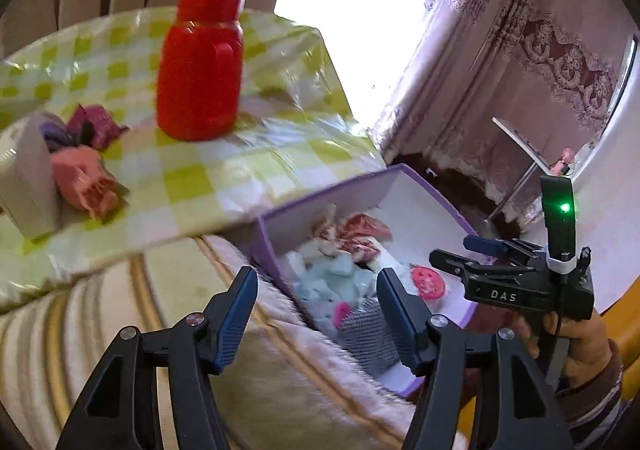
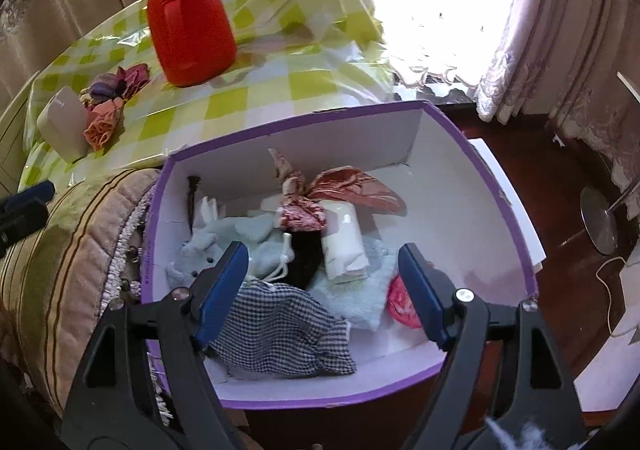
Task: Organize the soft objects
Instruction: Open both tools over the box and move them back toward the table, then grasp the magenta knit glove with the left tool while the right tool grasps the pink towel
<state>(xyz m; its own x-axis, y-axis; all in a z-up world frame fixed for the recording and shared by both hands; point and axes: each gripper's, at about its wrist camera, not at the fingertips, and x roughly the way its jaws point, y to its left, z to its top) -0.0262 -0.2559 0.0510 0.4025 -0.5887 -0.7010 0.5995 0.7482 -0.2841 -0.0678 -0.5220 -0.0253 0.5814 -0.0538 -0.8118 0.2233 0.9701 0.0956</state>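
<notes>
Left wrist view: my left gripper (image 1: 316, 314) hung with jaws apart, nothing between them, over the edge of a striped cushion (image 1: 120, 330) and the near corner of the purple box (image 1: 320, 193). The box held soft stuff — a light blue plush (image 1: 336, 278), a checked cloth (image 1: 368, 330), a red patterned cloth (image 1: 364, 230), a pink round piece (image 1: 428, 282). On the green checked tablecloth (image 1: 200, 177) stood a red bottle (image 1: 200, 61); left of it lay a pink rolled cloth (image 1: 86, 181) and a purple-maroon bundle (image 1: 86, 125), beside a white block (image 1: 24, 177). My right gripper (image 1: 460, 254) showed at the right in a hand (image 1: 580, 342), side on, so I couldn't tell its jaws here.

Right wrist view: right gripper (image 2: 324, 286) was open and empty, above the purple box (image 2: 492, 185). The checked cloth (image 2: 280, 330) lay just below the fingers, not touched. Blue plush (image 2: 208, 250), white roll (image 2: 344, 242), red patterned cloth (image 2: 360, 185) and pink piece (image 2: 400, 302) all lay inside. The pink rolled cloth (image 2: 104, 125) was on the table — outside the box.
</notes>
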